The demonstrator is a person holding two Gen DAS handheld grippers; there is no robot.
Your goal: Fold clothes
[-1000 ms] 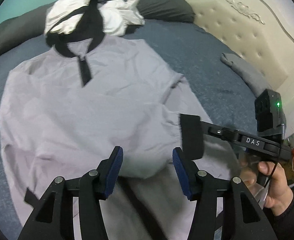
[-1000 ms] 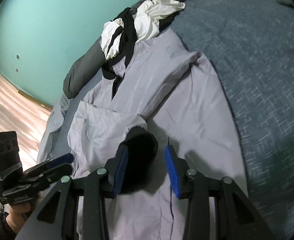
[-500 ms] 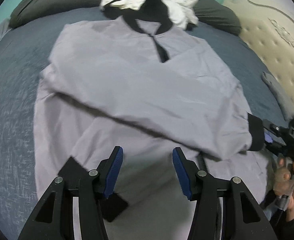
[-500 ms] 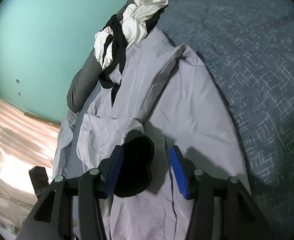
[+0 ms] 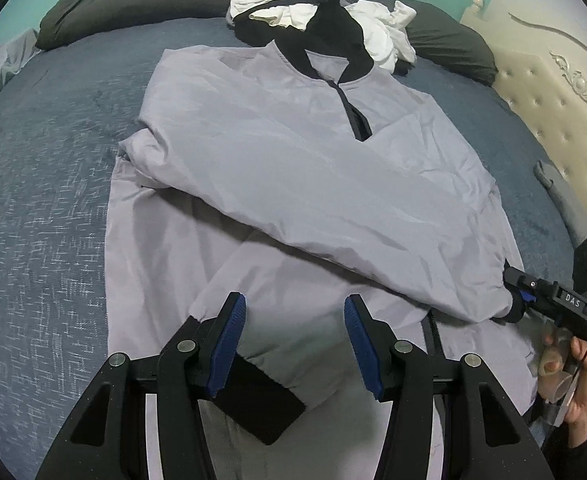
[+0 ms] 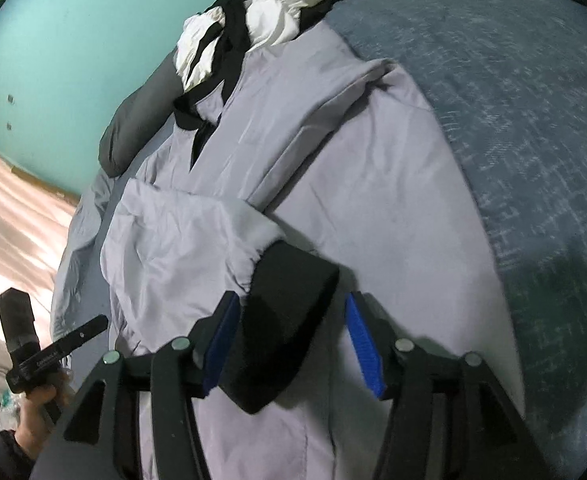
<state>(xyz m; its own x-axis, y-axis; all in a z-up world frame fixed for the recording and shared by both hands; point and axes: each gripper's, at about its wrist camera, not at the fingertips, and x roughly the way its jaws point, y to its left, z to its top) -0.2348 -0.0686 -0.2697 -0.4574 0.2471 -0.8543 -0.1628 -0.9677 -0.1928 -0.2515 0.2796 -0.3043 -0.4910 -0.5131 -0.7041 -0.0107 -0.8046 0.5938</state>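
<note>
With the lilac jacket (image 5: 293, 168) spread mid-frame on the bed (image 5: 45, 200), the right tool (image 6: 289, 340) is opening around the black cuff (image 6: 285, 320), the left tool (image 5: 293, 332) gapes empty, so the folded sleeve (image 5: 333, 216) may slide off.

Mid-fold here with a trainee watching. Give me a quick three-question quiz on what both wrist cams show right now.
1. True or false: both sleeves of the lavender jacket are folded across its body.
2. What sits between the right gripper pads? A) black cuff B) white clothes C) pillow
3. Fill in: beyond the jacket's collar lies a pile of white and ____ clothes.

Key: 1 true; 2 A, with the jaws opening; 3 black.
</note>
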